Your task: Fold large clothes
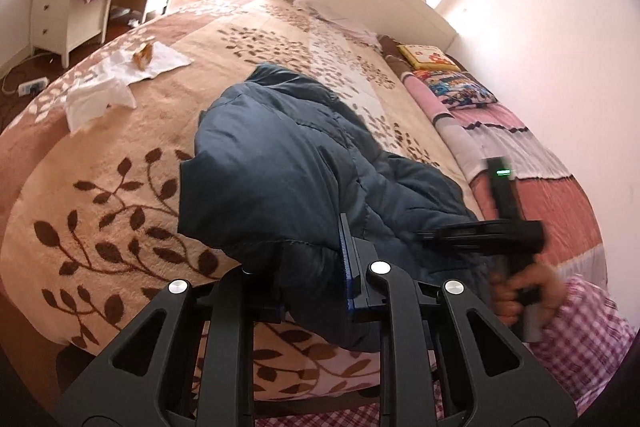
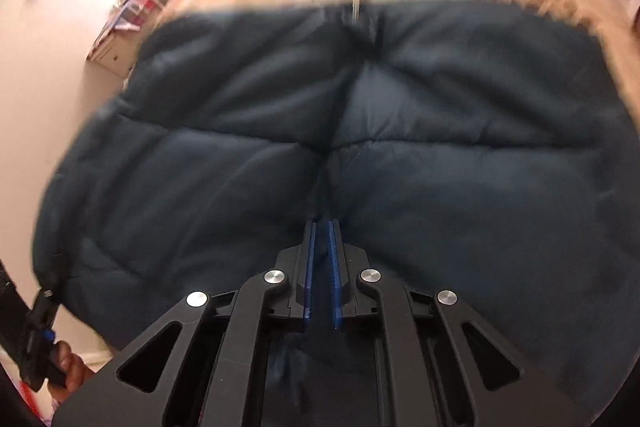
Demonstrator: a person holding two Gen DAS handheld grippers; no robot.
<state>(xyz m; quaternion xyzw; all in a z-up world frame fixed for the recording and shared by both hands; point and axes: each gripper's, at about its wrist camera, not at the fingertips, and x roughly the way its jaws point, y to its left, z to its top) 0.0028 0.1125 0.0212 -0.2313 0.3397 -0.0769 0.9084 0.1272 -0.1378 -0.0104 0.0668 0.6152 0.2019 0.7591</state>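
readable text: none in either view.
book (image 1: 426, 55) on the bed, far ahead and to the right of the left claw: bright cover print, too small to read.
printed pillow (image 1: 460, 87) just nearer than the book: colourful pattern, no legible words.
right claw's device (image 1: 502, 187), to the right of the left claw: a green light, no lettering.
right wrist view: blurred, nothing legible.
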